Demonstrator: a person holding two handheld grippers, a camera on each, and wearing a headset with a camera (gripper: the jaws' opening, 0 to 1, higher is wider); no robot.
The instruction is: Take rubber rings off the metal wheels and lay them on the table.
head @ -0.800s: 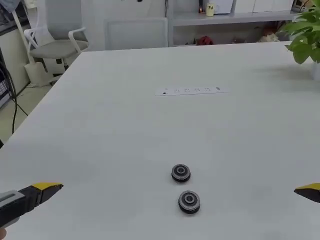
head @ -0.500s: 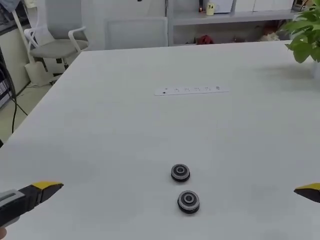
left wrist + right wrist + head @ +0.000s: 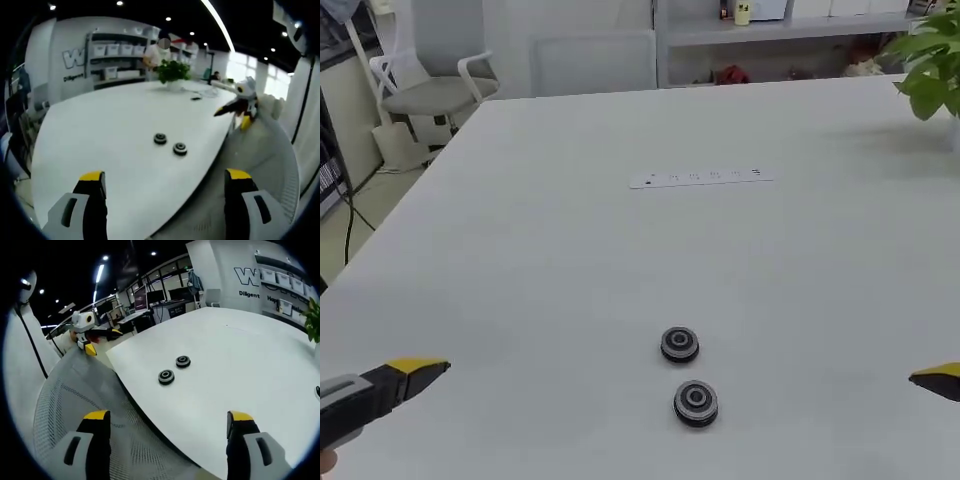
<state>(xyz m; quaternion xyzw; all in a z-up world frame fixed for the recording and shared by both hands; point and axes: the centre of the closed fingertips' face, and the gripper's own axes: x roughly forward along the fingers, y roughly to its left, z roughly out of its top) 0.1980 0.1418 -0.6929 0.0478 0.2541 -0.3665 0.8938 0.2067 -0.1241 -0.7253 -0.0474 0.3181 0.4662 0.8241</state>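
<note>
**Wheels Wait Untouched Between Idle Grippers**

Nothing has moved in the past second. Over the white table [image 3: 570,230], the left gripper [image 3: 165,175] and right gripper [image 3: 168,415] stay at opposite edges, jaws spread wide and empty. Two metal wheels [image 3: 680,344] lie just apart near the front edge, black rubber rings [image 3: 679,403] still fitted.

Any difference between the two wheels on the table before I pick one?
The near wheel lies closer to the front edge of the table; the far wheel sits further in. The near wheel is slightly right of the far wheel in the head view. Both lie flat, apart, dark rings on, untouched.
</note>
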